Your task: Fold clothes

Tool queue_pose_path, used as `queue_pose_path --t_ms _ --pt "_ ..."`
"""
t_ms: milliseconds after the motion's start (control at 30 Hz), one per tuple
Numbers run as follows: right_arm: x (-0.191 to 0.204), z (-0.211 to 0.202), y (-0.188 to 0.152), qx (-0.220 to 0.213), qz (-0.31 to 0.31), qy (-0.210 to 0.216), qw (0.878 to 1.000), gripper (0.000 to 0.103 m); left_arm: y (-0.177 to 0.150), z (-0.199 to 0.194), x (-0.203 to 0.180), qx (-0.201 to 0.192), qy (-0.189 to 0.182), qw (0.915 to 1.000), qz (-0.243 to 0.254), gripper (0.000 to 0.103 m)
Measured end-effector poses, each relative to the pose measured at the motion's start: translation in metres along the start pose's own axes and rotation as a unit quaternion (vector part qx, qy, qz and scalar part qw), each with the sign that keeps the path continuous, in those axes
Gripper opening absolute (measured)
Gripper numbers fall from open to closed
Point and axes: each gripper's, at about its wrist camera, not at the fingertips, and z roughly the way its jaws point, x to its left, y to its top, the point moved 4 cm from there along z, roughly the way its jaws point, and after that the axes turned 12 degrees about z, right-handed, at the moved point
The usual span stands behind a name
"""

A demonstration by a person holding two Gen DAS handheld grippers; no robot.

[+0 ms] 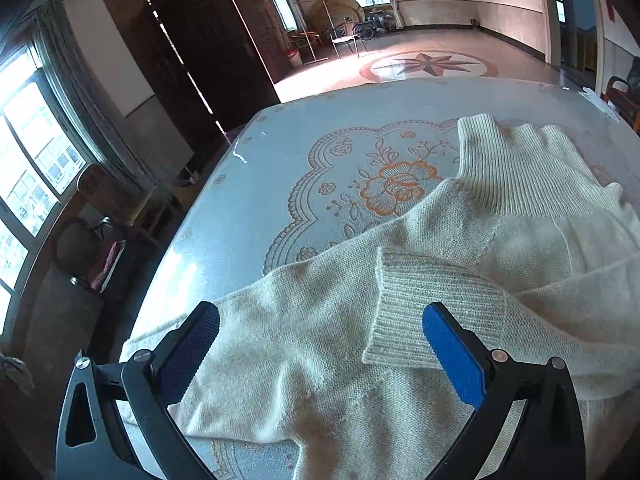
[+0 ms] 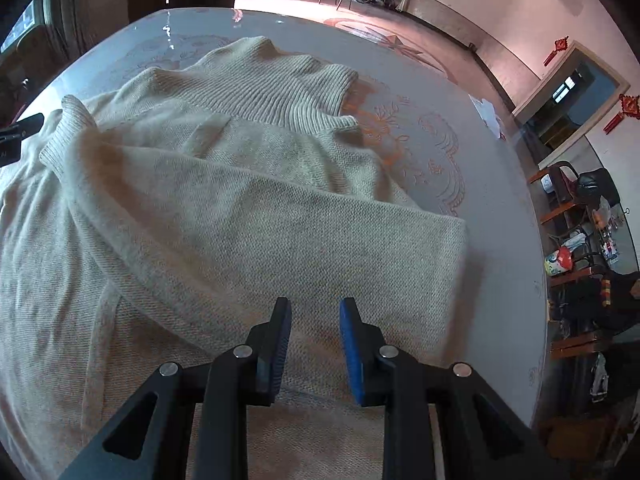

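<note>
Cream knit sweater lies spread on a table covered by a floral cloth, both sleeves already crossed over the body, presumably so the sides can next be folded in.

Left wrist view: the left gripper hovers with its blue pads wide apart and nothing between them. A ribbed cuff rests just ahead, toward 1 o'clock of the jaws; the ribbed collar lies farther off at 1 o'clock. Only this view shows the table's left edge, the dark wardrobe at 11 o'clock and the windows at 9 o'clock.

Right wrist view: the right gripper points steeply down over the folded sleeve, its jaws a little apart and empty, as if the fabric were just let go. Only here appear the sweater's right fold edge, the cluttered shelves at 3 o'clock, and a black part of the left gripper at 9 o'clock.
</note>
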Motion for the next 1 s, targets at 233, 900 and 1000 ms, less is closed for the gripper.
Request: queue_pose_path --t_ms 233,900,1000 --pt "0.001 0.009 -0.002 0.009 -0.005 0.012 1.0 0.026 -0.002 0.027 -0.013 0.02 -0.061 0.9979 -0.012 0.1" --pt "0.002 0.011 -0.005 0.01 -0.003 0.017 1.0 0.027 -0.026 -0.007 0.006 0.02 -0.127 0.9911 -0.033 0.011" --pt "0.001 0.008 -0.005 0.007 -0.003 0.018 1.0 0.027 -0.037 -0.008 0.005 0.032 -0.114 0.9928 -0.019 0.016"
